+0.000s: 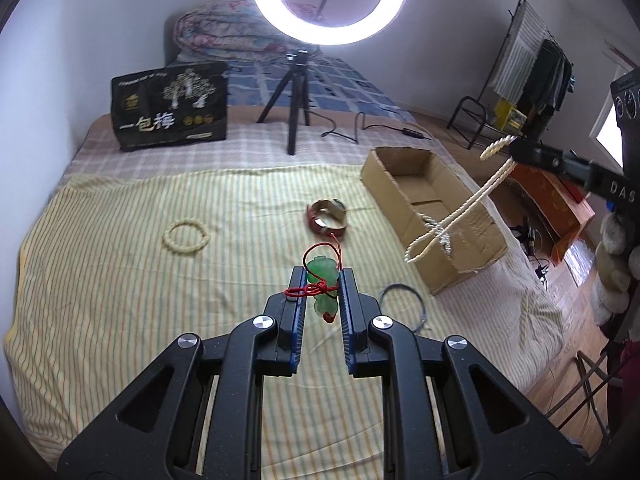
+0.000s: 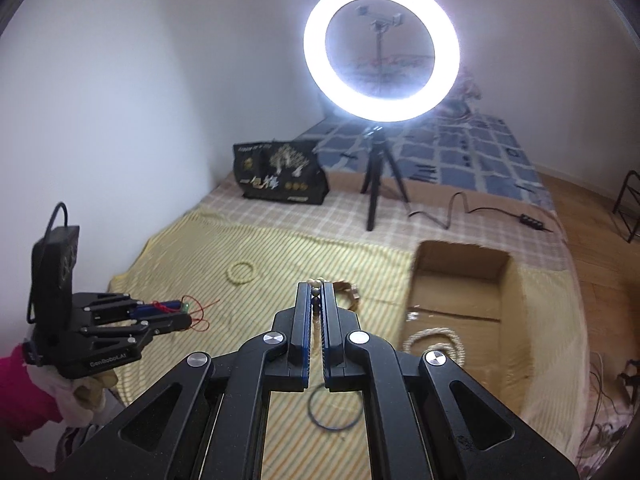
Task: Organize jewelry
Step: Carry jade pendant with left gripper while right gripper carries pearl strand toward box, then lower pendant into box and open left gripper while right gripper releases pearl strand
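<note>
The left gripper (image 1: 322, 280) is pinching the green pendant (image 1: 323, 286) short of the cardboard box (image 1: 460, 216), the right gripper (image 2: 317, 294) is clamping the bead necklace (image 1: 452, 216) dangling over the cardboard box, and either loose cord is likely snagging the rim.

Lit mainly by a glowing ring light (image 1: 330, 0), blown out to white with a hazy halo on the wall (image 2: 120, 80) in the right wrist view. Strong fisheye curvature and dark vignetting at every corner. Motion-blurred cardboard box (image 2: 456, 292) and striped cloth (image 2: 280, 256); soft, faint shadows.
</note>
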